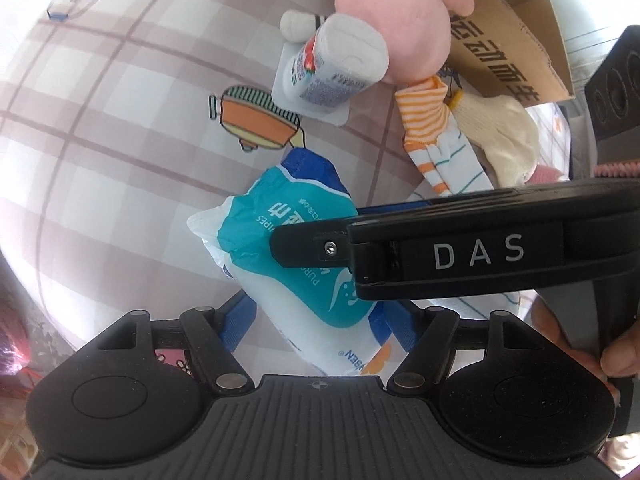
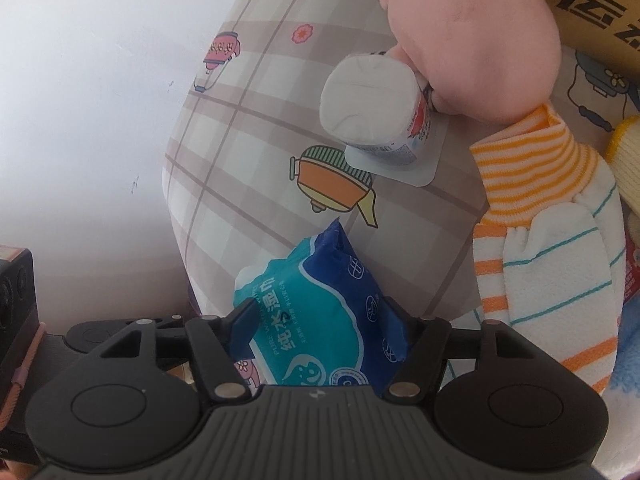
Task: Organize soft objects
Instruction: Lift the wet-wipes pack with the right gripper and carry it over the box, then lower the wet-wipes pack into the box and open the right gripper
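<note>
box: cardboard box point(image 1: 500, 32) far ahead of your left gripper, past the plush; inside not visible, can't tell contents.
left gripper: your left gripper point(image 1: 316, 316) has jaws apart, blue fingers point(image 1: 236, 320) either side of the wet wipes pack point(image 1: 288, 248); whether the pads press on it you can't tell from here.
right gripper: your right gripper point(image 2: 320, 320) also stands partly open around the same pack point(image 2: 320, 320), fingers point(image 2: 244, 316) flanking its near end; contact unclear, looks loose.
crossing: your right tool's black body point(image 1: 460, 256) lies across the left view, its tip over the pack.
wipes pack: one, teal and blue, on the checked tablecloth point(image 1: 120, 140), directly under both tools.
cup: one sealed white cup point(image 2: 372, 108), upside down on its lid, ahead of the pack, touching the plush.
plush: one pink plush point(image 2: 480, 44), ahead and right, against the box.
cloth items: one orange-striped sock or glove point(image 2: 540, 220) right of your right gripper; one cream knit glove point(image 1: 504, 136) beyond it.
</note>
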`<state>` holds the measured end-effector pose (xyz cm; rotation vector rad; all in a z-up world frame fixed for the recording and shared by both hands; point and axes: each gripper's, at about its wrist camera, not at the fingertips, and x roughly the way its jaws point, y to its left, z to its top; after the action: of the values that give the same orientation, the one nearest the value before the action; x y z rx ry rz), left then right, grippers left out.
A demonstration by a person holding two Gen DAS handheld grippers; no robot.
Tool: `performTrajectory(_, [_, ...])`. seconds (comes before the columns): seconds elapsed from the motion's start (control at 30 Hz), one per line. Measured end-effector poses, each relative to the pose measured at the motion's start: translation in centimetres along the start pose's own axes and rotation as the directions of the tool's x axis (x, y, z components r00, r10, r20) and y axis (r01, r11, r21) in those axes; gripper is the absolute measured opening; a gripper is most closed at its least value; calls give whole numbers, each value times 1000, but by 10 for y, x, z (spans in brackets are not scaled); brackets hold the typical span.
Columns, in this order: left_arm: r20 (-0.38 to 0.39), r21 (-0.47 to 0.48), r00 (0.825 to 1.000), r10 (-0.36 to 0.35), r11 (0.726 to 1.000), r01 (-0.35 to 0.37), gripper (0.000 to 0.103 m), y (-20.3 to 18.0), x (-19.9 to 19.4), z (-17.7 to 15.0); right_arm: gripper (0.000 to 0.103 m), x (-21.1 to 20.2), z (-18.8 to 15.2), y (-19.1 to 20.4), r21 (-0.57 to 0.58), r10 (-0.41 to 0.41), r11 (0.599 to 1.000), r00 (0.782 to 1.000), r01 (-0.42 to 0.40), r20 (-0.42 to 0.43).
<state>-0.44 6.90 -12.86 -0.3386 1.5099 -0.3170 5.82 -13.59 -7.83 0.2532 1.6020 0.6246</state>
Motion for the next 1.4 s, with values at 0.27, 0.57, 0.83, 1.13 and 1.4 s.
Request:
performTrajectory(0.27, [67,34,995,79,996,-81,70,-12,-34,10,63,-25,-2,7,52,55,997,996,-58,70])
performTrajectory(0.57, [188,148,972,141,974,-170,70,-67,-115,47,63,-104,14,21,124,144,976,958,-179,248])
performTrajectory(0.83, [288,259,947,145,940,-223,70,-144,-165,113,63,-201,58,7,149,181,954,896,-260,405])
performTrajectory(1.13, [270,337,960,79,926,-171,70,-172,-146,220,63,-239,143,-37,212,140,937,853,-278,502])
performTrajectory(1.4, [190,390,978,82,908,-152,70,-163,-85,297,63,-196,205,-104,376,112,862,851,-340,513])
